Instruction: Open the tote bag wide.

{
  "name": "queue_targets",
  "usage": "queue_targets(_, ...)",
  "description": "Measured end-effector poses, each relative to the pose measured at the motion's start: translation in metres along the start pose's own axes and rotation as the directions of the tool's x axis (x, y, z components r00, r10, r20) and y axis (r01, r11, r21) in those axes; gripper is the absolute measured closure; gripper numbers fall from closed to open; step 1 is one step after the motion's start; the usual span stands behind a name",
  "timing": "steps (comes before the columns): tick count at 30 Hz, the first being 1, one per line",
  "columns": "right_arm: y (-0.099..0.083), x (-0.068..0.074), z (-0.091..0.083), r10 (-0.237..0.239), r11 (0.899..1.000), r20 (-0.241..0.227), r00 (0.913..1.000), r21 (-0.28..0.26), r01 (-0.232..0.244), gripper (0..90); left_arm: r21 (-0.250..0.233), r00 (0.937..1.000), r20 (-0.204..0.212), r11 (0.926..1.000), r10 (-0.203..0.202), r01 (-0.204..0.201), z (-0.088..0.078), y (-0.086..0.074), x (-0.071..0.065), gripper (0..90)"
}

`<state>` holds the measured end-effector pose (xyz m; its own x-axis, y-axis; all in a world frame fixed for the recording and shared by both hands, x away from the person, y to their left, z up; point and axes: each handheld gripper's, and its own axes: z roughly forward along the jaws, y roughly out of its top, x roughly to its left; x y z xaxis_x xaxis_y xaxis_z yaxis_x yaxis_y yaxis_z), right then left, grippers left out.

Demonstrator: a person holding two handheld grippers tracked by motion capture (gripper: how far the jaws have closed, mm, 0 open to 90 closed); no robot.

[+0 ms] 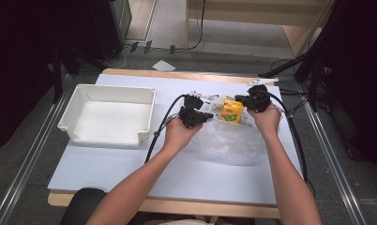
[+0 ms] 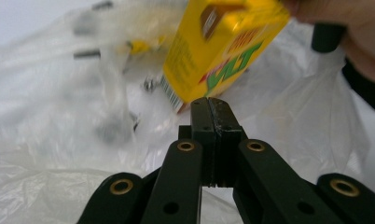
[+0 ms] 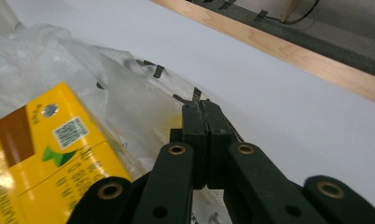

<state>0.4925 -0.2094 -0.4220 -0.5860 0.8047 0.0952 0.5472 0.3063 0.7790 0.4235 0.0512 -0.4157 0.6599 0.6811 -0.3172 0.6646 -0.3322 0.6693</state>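
While I've got both tools down at the plastic bag (image 1: 229, 140), here's where things stand, left to right. Far left on the desk (image 1: 130, 164) sits the white bin (image 1: 109, 115), nothing in it that I can see. Next over, my left tool (image 1: 196, 115) has its jaws pressed together; in the left gripper view (image 2: 209, 105) they look pinched on the thin film at the bag's edge, though I can't swear plastic is actually caught. Between the tools is the yellow drink carton (image 1: 232, 111), lying in the clear bag near the far middle of the desk, well apart from the bin. My right tool (image 1: 254, 99) is closed too, tips meeting at the bag's printed rim (image 3: 202, 105), just beside the carton (image 3: 45, 154).

My read: I'm at the step of gripping the bag on both sides to get at the carton. The next move probably calls for pulling the two edges apart without tearing, so the mouth opens up.

The carton looks tilted rather than flat, long axis running roughly toward and away from me, its foil-dot top end at the far side.
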Motion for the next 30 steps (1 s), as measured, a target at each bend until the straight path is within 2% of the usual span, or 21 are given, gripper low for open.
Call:
queue_targets(3, -0.001, -0.002, 0.002, 0.009, 1.000, -0.002, 1.0000, -0.012, -0.009, 90.0, 0.021, 0.9999, 0.004, 0.9997, -0.016, 0.015, 0.008, -0.012, 0.004, 90.0)
queue_targets(5, -0.002, -0.004, 0.001, 0.008, 1.000, 0.016, 0.9998, -0.018, -0.008, 90.0, 0.031, 0.9999, 0.004, 0.9994, -0.015, 0.015, 0.012, -0.018, 0.005, 90.0)
queue_targets(9, -0.003, -0.010, -0.005, 0.038, 0.999, 0.013, 0.9992, -0.039, -0.038, 90.0, 0.035, 1.0000, 0.001, 0.9994, -0.002, 0.002, 0.016, -0.024, 0.003, 89.8)
queue_targets(13, -0.012, -0.012, -0.001, -0.006, 1.000, 0.020, 0.9998, 0.020, 0.006, 90.0, 0.026, 0.9999, -0.007, 0.9996, 0.009, -0.009, 0.022, -0.031, -0.001, 89.5)
queue_targets(15, -0.020, -0.015, 0.004, -0.002, 0.999, 0.017, 0.9999, 0.044, 0.001, 90.0, 0.032, 0.9997, -0.014, 0.9993, 0.019, -0.018, 0.026, -0.035, -0.001, 89.5)
queue_targets(19, -0.030, -0.019, 0.018, -0.006, 0.996, -0.009, 0.9999, 0.093, 0.007, 90.0, 0.042, 1.0000, -0.009, 0.9991, 0.001, -0.001, 0.032, -0.045, 0.001, 89.5)
queue_targets(22, -0.033, -0.020, 0.030, -0.009, 0.993, -0.010, 0.9999, 0.117, 0.010, 90.0, 0.055, 1.0000, -0.006, 0.9985, 0.006, -0.006, 0.032, -0.052, 0.001, 89.8)
queue_targets(26, -0.033, -0.025, 0.043, -0.003, 0.991, 0.004, 1.0000, 0.135, 0.003, 90.0, 0.061, 0.9998, 0.008, 0.9980, 0.016, -0.016, 0.022, -0.063, 0.001, 90.0)
queue_targets(30, -0.029, -0.031, 0.051, -0.008, 0.994, 0.032, 0.9995, 0.107, 0.004, 90.0, 0.071, 0.9992, 0.007, 0.9967, 0.040, -0.041, 0.012, -0.072, 0.001, 90.0)
